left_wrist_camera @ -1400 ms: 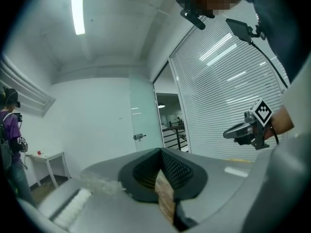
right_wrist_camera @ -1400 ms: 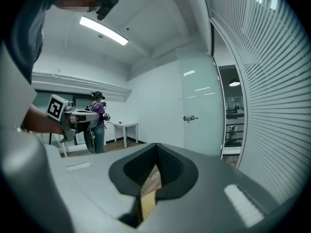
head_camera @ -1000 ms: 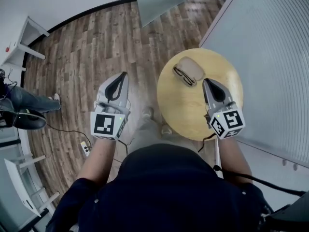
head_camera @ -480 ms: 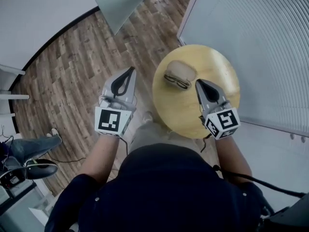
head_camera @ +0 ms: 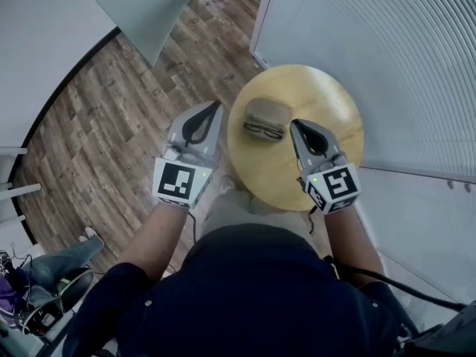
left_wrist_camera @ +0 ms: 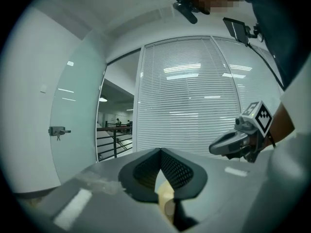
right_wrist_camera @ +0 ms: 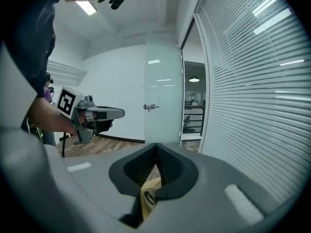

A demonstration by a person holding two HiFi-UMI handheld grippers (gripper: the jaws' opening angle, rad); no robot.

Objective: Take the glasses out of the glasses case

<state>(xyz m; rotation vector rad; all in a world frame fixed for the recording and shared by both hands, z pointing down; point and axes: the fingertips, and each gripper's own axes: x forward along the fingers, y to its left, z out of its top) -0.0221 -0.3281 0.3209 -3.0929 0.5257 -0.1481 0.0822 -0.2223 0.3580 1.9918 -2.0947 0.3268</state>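
This looks like the approach, with nothing grasped yet. The case sits on the round counter towards its far left part, and the glasses lie along the case's near edge (whether in an open half or on top of it I cannot tell). The left gripper hangs just off the counter's left rim, clenched on nothing. The right gripper is over the counter, just right of the glasses, equally clenched and empty, touching neither. The next move probably calls for both to spread their jaws: one to steady the case, the other to pinch the thin frame.
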